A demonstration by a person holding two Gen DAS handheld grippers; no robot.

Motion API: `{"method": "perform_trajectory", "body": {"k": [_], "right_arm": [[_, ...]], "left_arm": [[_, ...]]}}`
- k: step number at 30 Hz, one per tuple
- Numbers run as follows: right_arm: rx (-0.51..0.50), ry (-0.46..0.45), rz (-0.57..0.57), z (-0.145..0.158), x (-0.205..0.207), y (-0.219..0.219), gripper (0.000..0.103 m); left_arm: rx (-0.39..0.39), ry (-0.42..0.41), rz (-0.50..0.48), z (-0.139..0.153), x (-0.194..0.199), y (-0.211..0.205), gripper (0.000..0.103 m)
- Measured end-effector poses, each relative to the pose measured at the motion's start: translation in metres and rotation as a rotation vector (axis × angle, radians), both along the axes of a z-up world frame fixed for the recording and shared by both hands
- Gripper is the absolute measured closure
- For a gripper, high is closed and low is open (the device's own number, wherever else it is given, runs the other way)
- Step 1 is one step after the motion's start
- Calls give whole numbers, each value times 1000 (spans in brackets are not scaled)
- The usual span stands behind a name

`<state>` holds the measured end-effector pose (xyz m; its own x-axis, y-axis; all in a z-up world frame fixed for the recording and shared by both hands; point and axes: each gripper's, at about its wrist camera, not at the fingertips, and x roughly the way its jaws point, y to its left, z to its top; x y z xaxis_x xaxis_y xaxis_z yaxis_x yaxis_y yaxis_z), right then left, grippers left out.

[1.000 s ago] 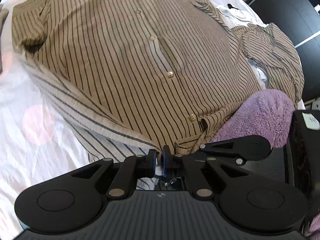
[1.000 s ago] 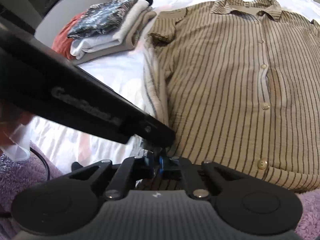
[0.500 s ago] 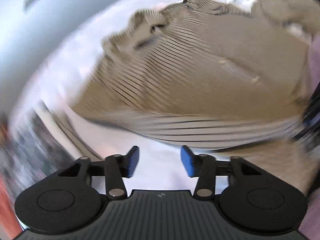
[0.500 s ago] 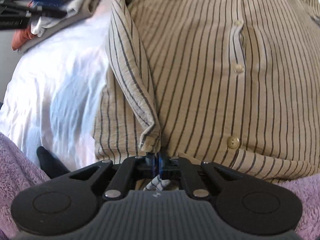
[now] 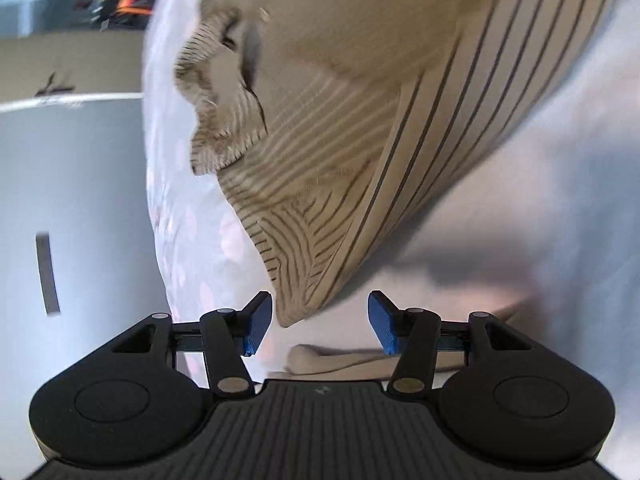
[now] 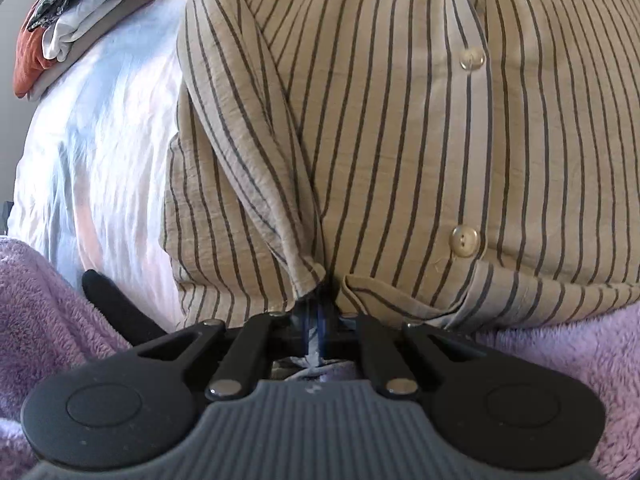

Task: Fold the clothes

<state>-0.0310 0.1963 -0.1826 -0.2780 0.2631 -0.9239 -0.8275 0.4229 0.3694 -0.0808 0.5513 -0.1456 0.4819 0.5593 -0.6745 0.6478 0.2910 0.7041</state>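
A tan button shirt with dark stripes (image 6: 400,140) lies face up on the bed, its left side folded in over the front. My right gripper (image 6: 316,320) is shut on the bottom corner of that fold, close above the hem. In the blurred, rolled left wrist view the same shirt (image 5: 320,160) fills the upper middle. One pointed corner of it hangs between the blue pads (image 5: 258,322) of my left gripper (image 5: 320,322), close to the left pad. That gripper stands open and neither pad presses the cloth.
A white bedsheet (image 6: 100,140) lies under the shirt. A stack of folded clothes (image 6: 68,28) sits at the far left of the bed. Purple fleece (image 6: 40,300) covers the near edge on both sides. A pale cabinet front (image 5: 80,200) stands beyond the bed.
My left gripper let go of the hem, opened wide, rolled over and swung to a corner at the shirt's side. My right gripper sank closer to the bed, still holding the fold.
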Motion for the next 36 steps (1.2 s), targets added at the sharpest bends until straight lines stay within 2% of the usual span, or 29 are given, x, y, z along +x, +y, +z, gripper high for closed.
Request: {"method": "perform_trajectory", "body": {"k": [4, 7, 9, 12, 17, 21, 31, 34, 36], "right_arm": [[-6, 16, -8, -4, 3, 1, 98], [-5, 8, 2, -4, 3, 4, 99], [1, 5, 5, -2, 4, 5, 99], [26, 16, 7, 5, 4, 0, 99], [95, 50, 22, 21, 1, -11, 103], [155, 63, 47, 36, -3, -21, 103], [174, 102, 18, 51, 12, -62, 103], [215, 71, -35, 52, 25, -62, 97], [239, 37, -64, 51, 35, -59, 78]], "left_arm": [[78, 107, -92, -24, 16, 17, 52], [114, 170, -116, -45, 24, 26, 54], [130, 193, -100, -54, 27, 29, 79], [138, 193, -68, -52, 33, 29, 99], [153, 133, -48, -30, 48, 22, 102], [190, 119, -77, -13, 67, 10, 102], [261, 129, -148, 12, 134, -23, 102], [283, 165, -164, 7, 140, -29, 102], [287, 180, -164, 5, 140, -32, 102]]}}
